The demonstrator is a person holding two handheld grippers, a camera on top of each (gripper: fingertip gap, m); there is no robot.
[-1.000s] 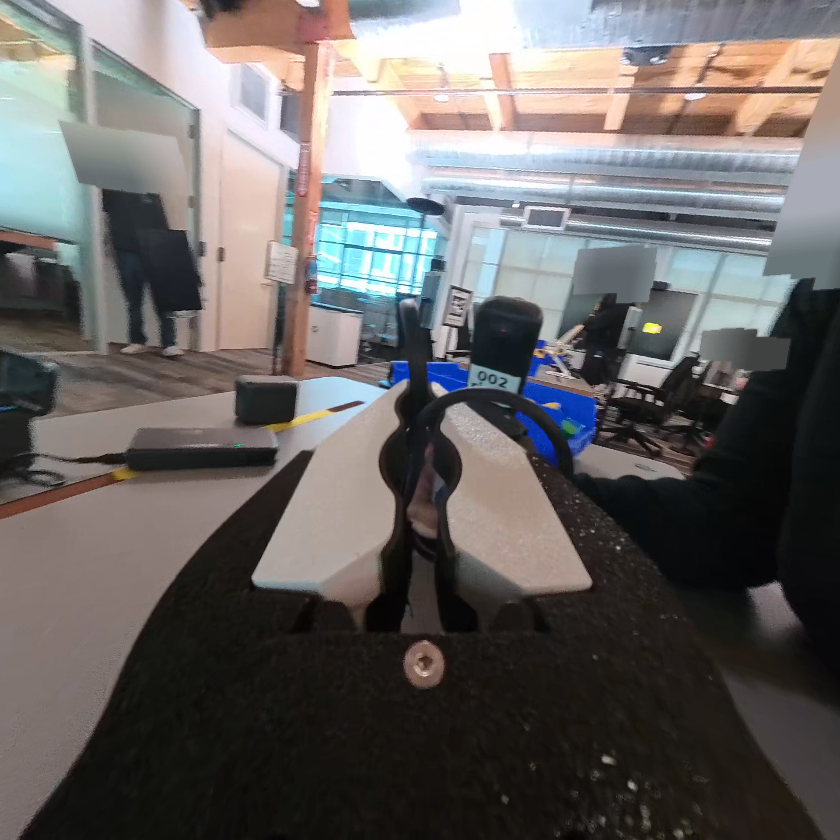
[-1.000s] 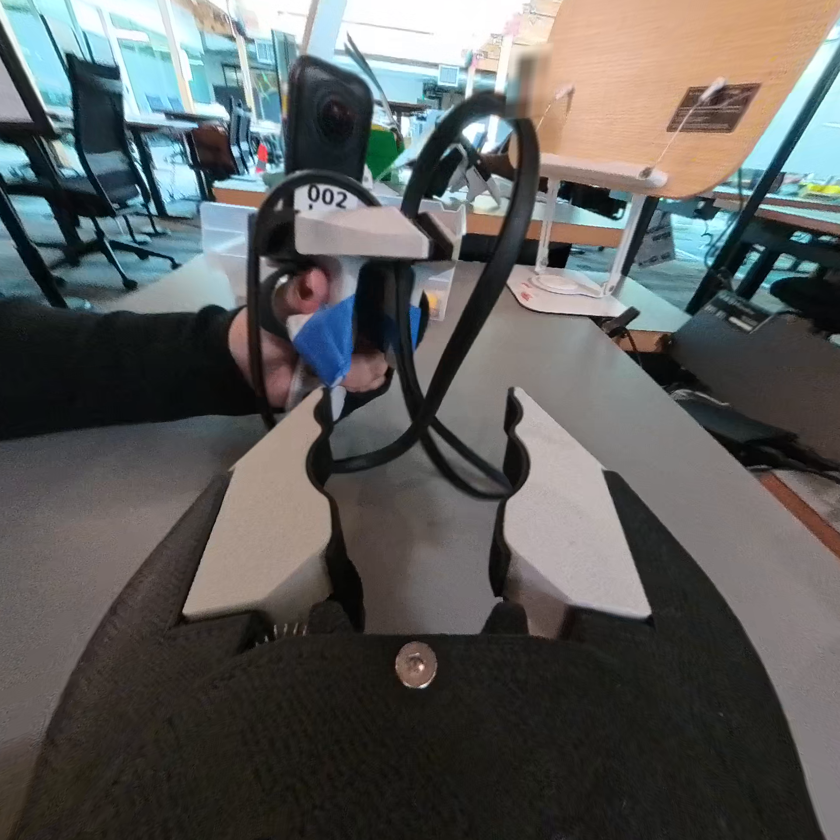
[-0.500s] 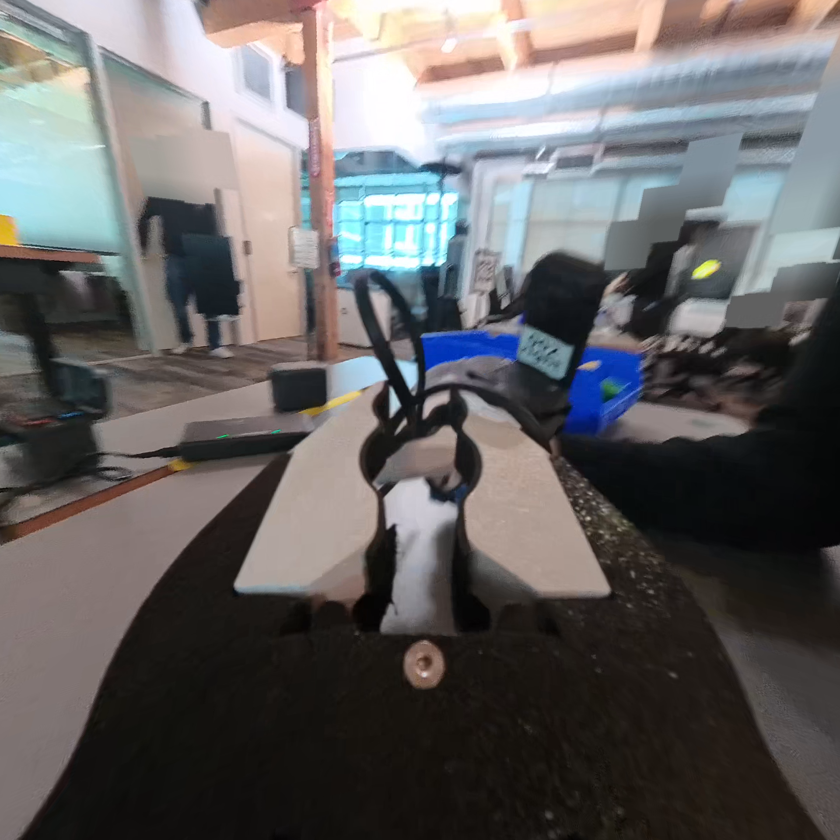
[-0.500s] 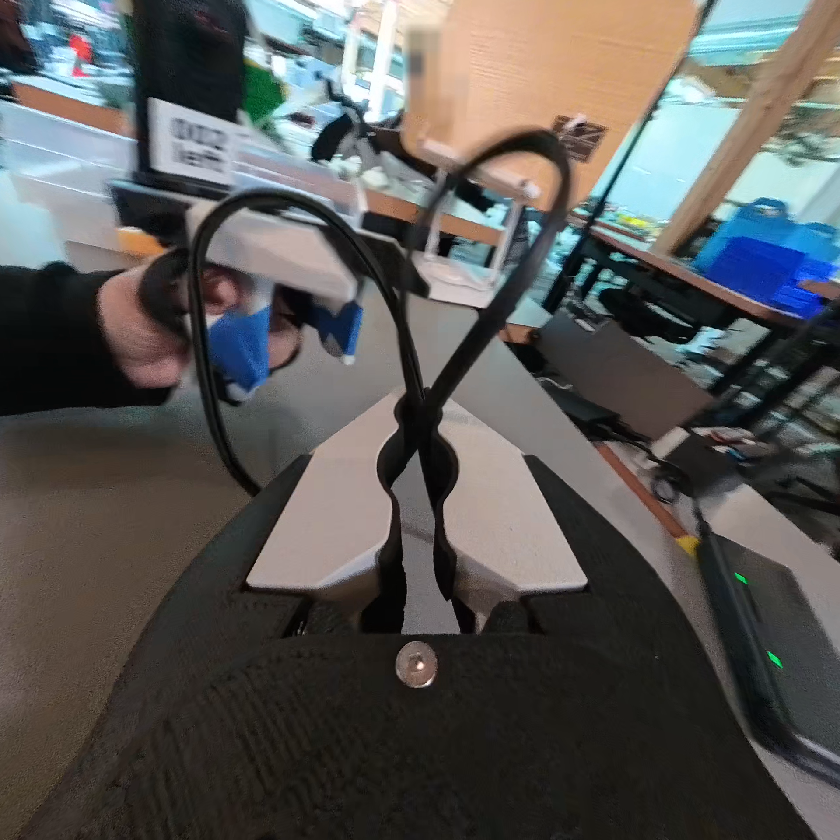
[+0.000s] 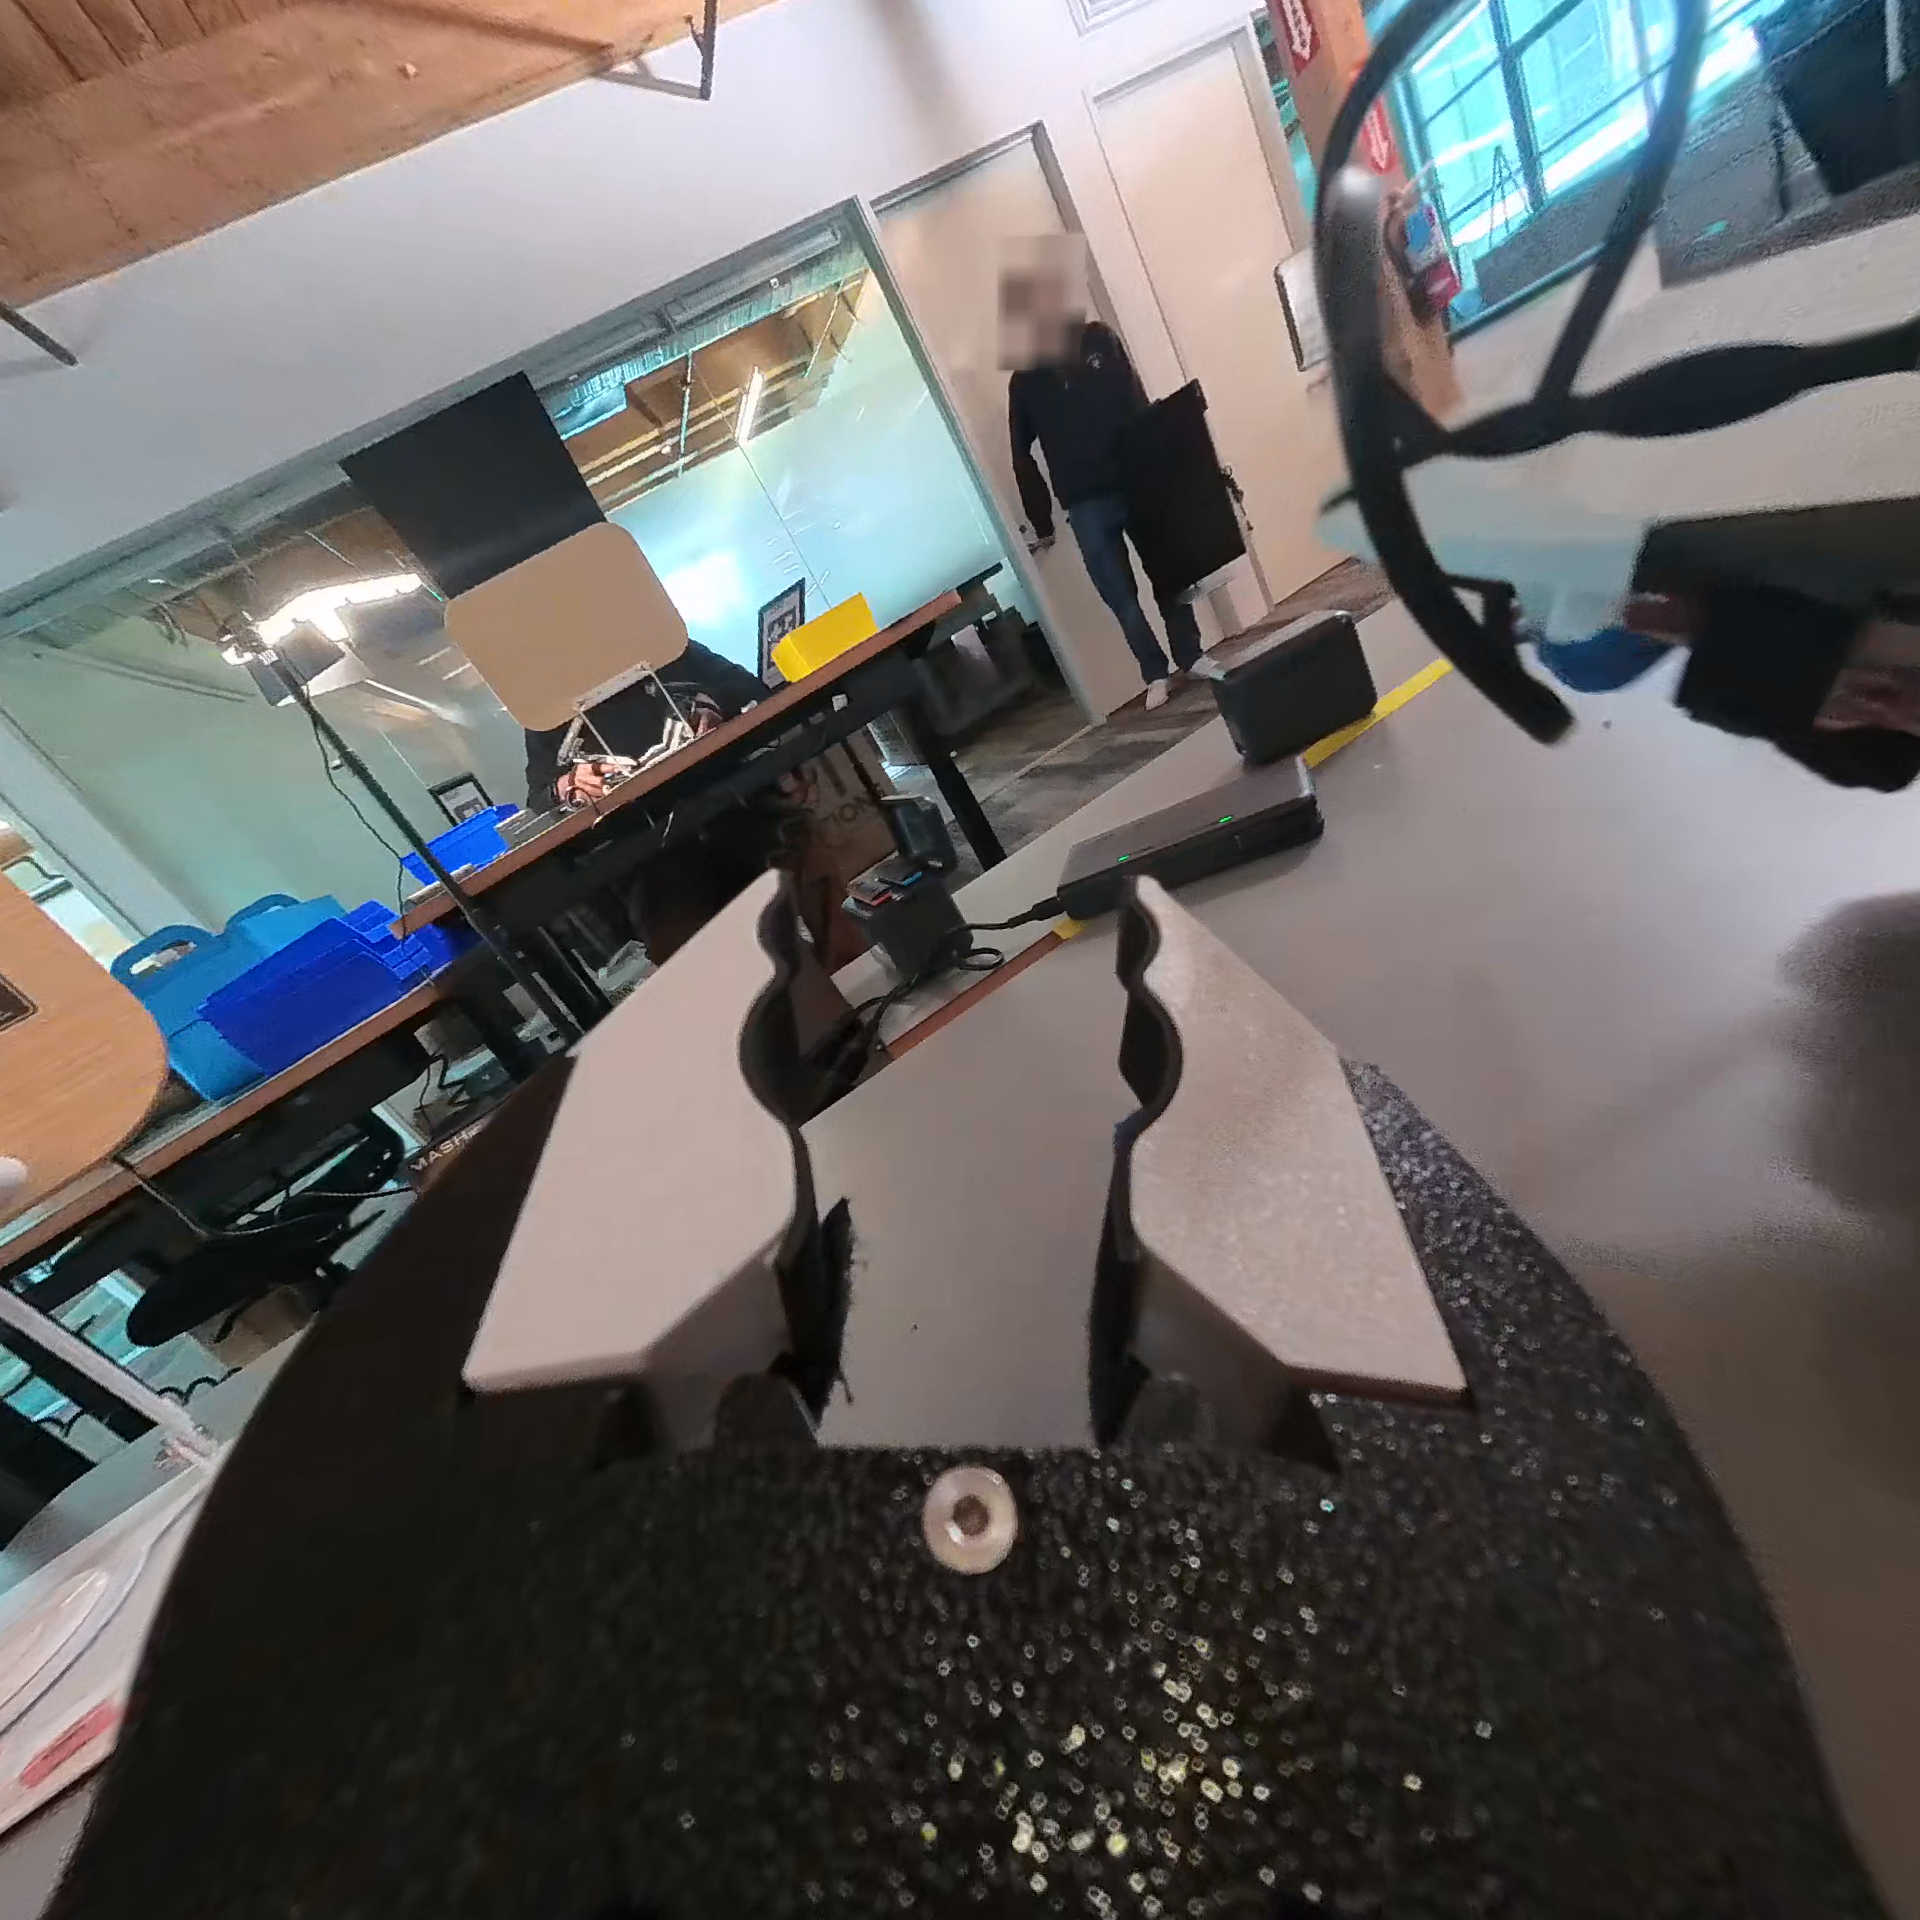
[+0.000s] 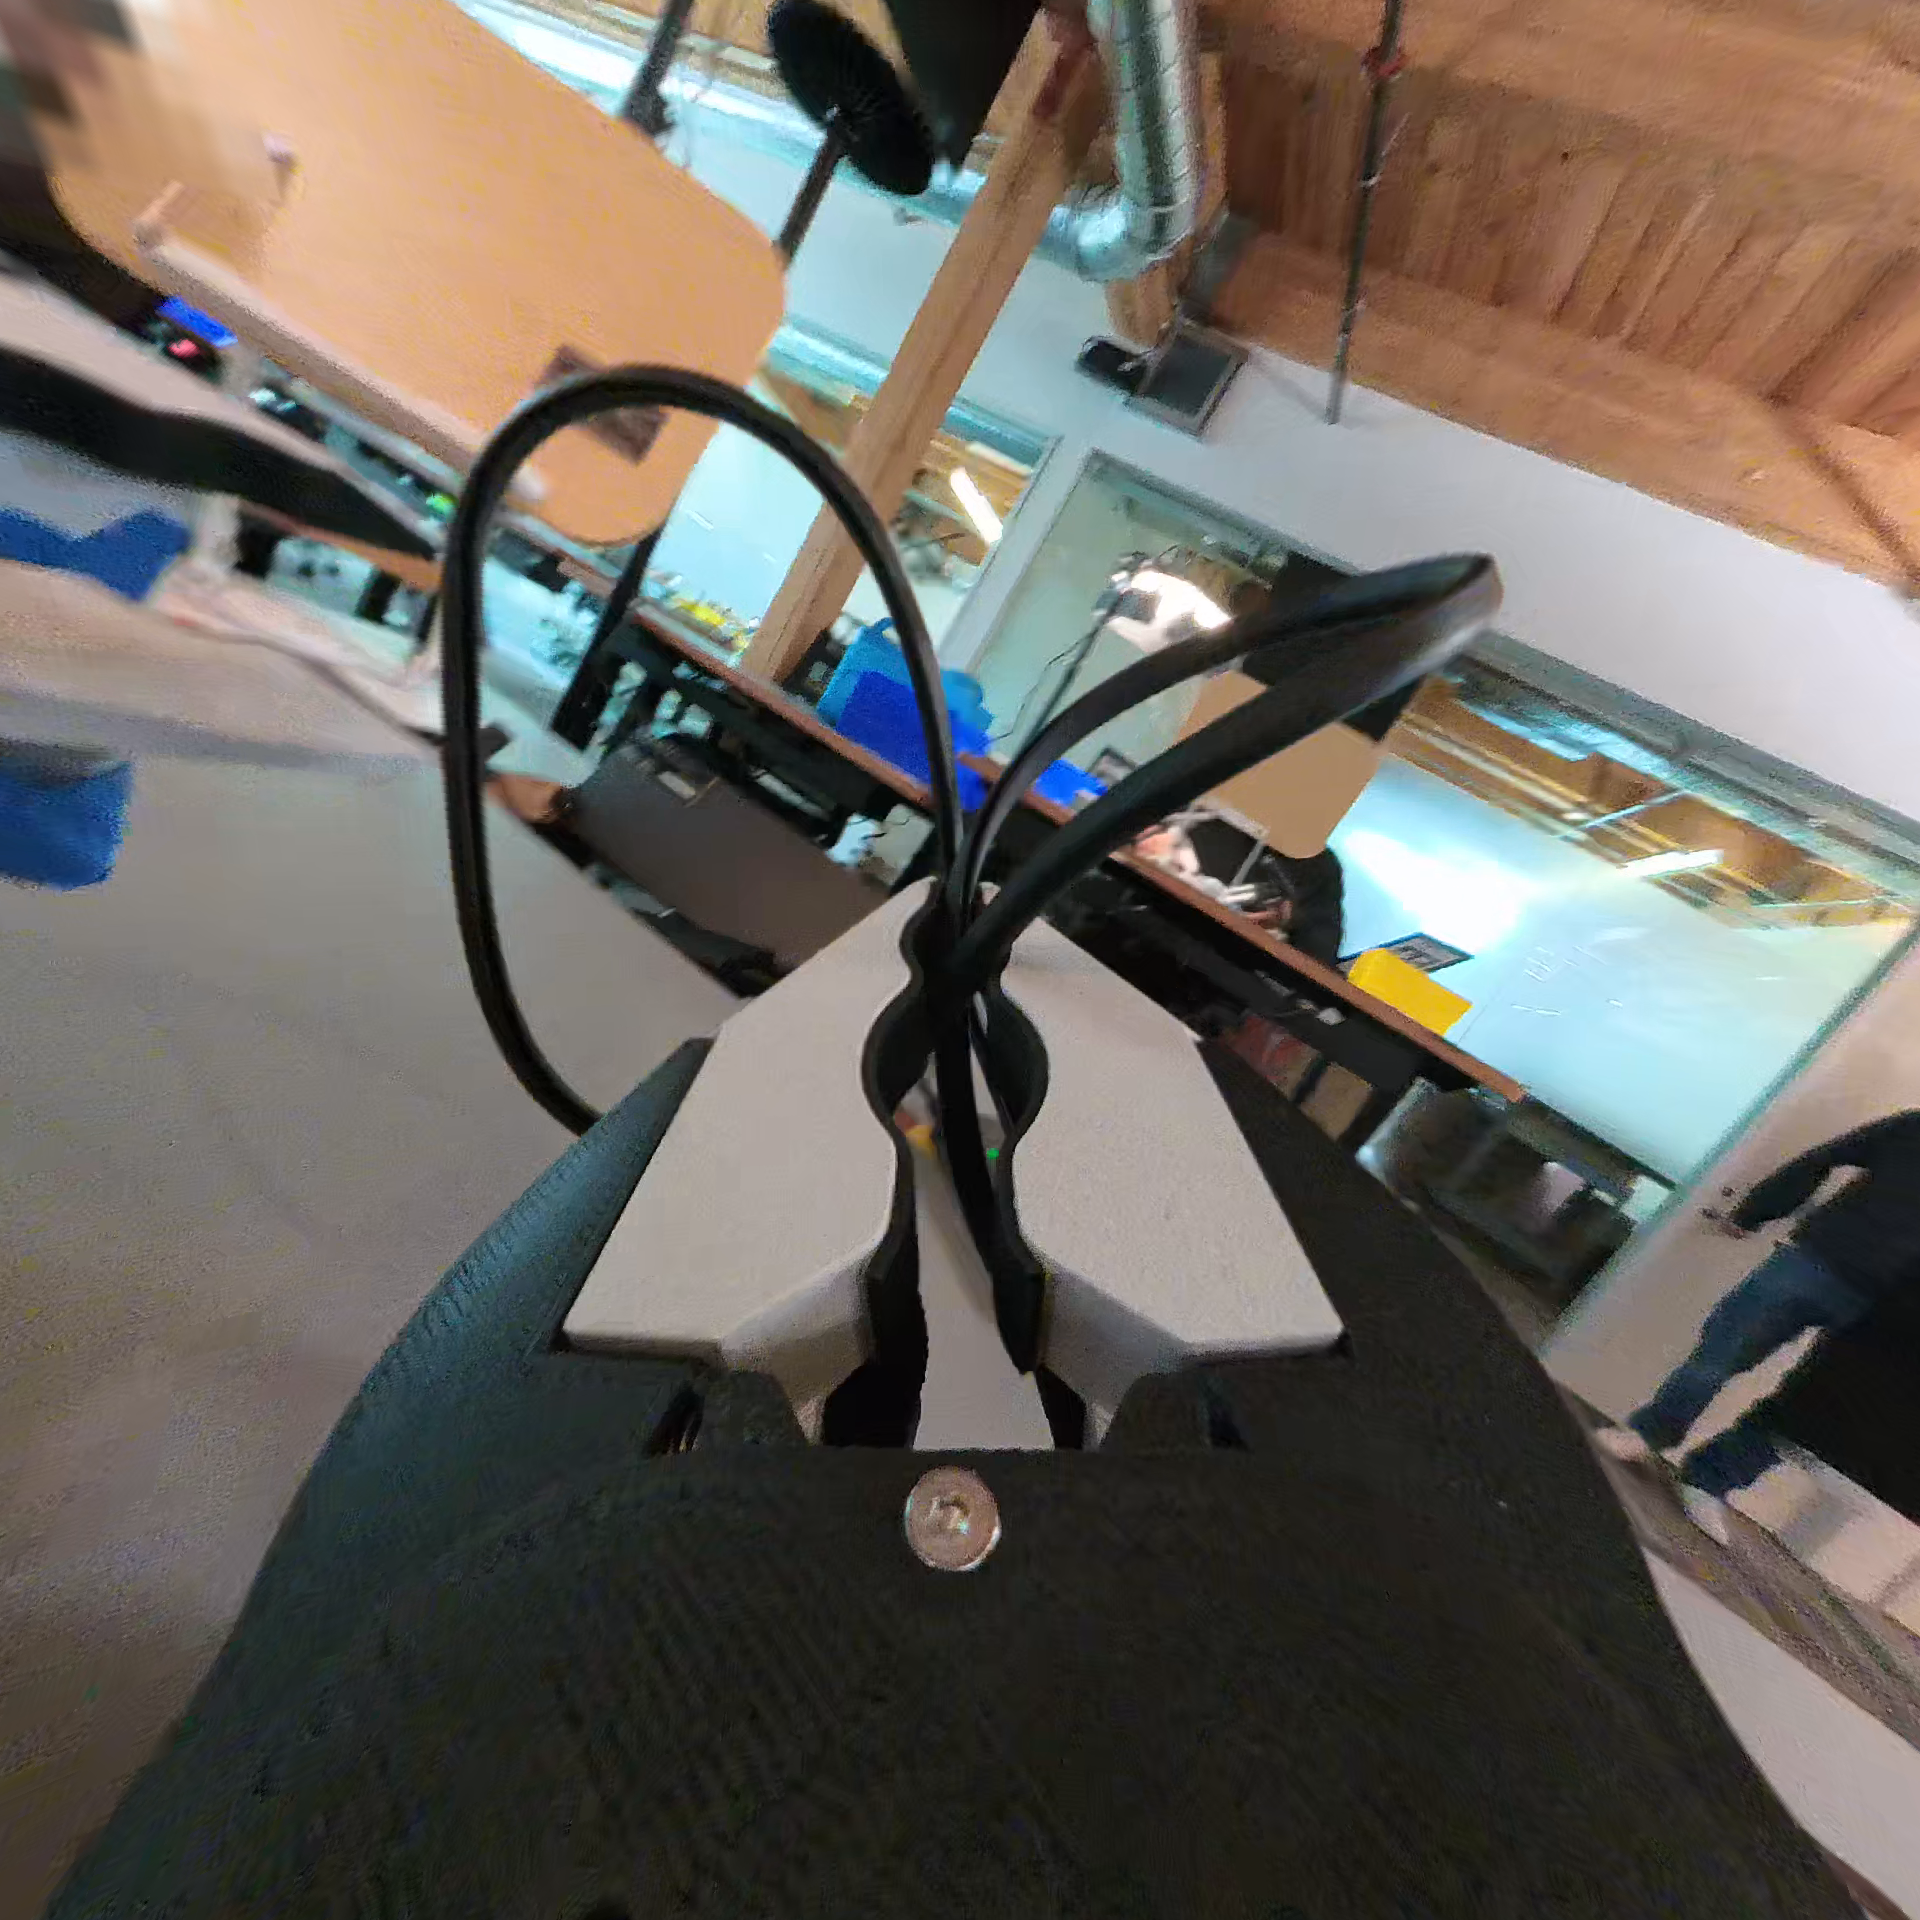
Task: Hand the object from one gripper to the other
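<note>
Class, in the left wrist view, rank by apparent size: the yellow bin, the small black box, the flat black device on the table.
1. flat black device
2. black box, similar; nearer camera, so unsure
3. yellow bin

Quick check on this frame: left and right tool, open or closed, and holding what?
Left tool: open, holding nothing.
Right tool: closed on the looped black cable.
</note>
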